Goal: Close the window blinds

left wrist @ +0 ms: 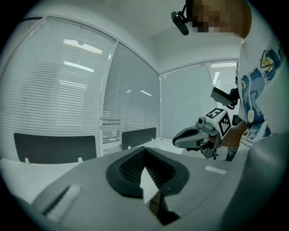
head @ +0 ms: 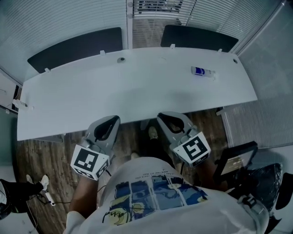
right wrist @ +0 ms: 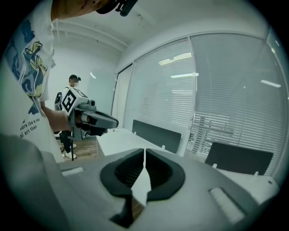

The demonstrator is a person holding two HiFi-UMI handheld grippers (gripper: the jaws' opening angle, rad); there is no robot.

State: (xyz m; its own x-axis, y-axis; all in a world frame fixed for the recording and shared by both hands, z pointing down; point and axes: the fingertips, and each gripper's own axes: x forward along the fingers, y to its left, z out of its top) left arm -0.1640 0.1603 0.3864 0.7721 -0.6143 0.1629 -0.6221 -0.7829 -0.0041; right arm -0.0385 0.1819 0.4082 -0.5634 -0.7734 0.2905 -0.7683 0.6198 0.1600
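Blinds (head: pixel 62 23), left gripper (head: pixel 111 120), right gripper (head: pixel 165 118) low, closed

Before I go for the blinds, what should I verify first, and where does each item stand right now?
1. Left claw free: ok, jaws together, nothing between them.
2. Right claw free: ok, jaws together, nothing held.
3. Target found: ok, the centre slats behind the desk stand open.
4. Within reach: not ok, both claws sit at the near edge of the desk, which lies between them and the blinds.
5. Wand or cord located: cannot tell.
6. Path over the desk: ok, only a small bottle lies off to the right.
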